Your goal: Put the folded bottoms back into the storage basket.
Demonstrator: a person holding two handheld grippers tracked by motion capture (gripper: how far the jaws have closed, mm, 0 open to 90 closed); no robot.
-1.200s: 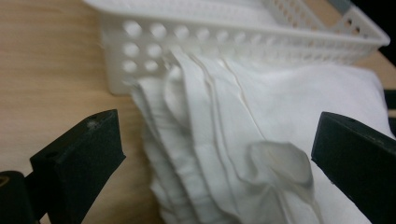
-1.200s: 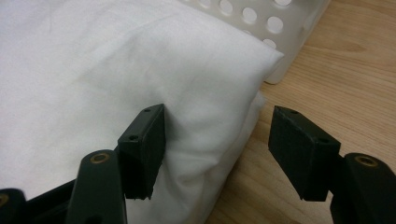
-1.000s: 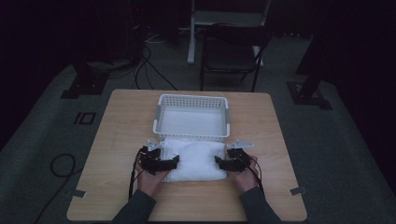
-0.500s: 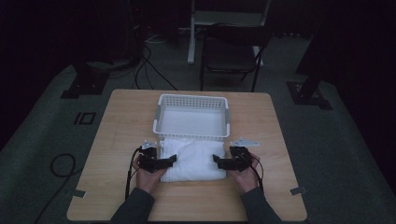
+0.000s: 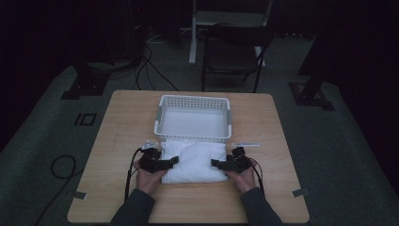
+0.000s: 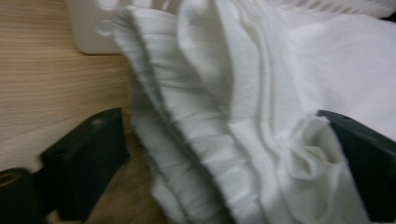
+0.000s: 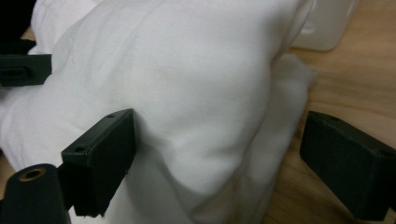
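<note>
A folded white cloth (image 5: pixel 195 160) lies on the wooden table (image 5: pixel 127 122), right in front of a white plastic basket (image 5: pixel 194 117). My left gripper (image 5: pixel 172 161) is at the cloth's left side and my right gripper (image 5: pixel 215 163) at its right side, each held by a hand. In the left gripper view the gripper (image 6: pixel 219 121) is open, its jaws set wide around the stacked folds of the cloth (image 6: pixel 233 93). In the right gripper view the gripper (image 7: pixel 219 121) is open too, straddling the bulging edge of the cloth (image 7: pixel 187 79), with one jaw low over the table.
The basket's corner (image 6: pixel 93 28) sits just beyond the cloth. A thin white strip (image 5: pixel 245 144) lies on the table right of the basket. A dark chair (image 5: pixel 233 52) and cables stand on the floor behind the table. Bare wood (image 5: pixel 282 141) lies to either side.
Both grippers have edged slightly inward along the cloth's sides. The cloth and basket stay where they were.
</note>
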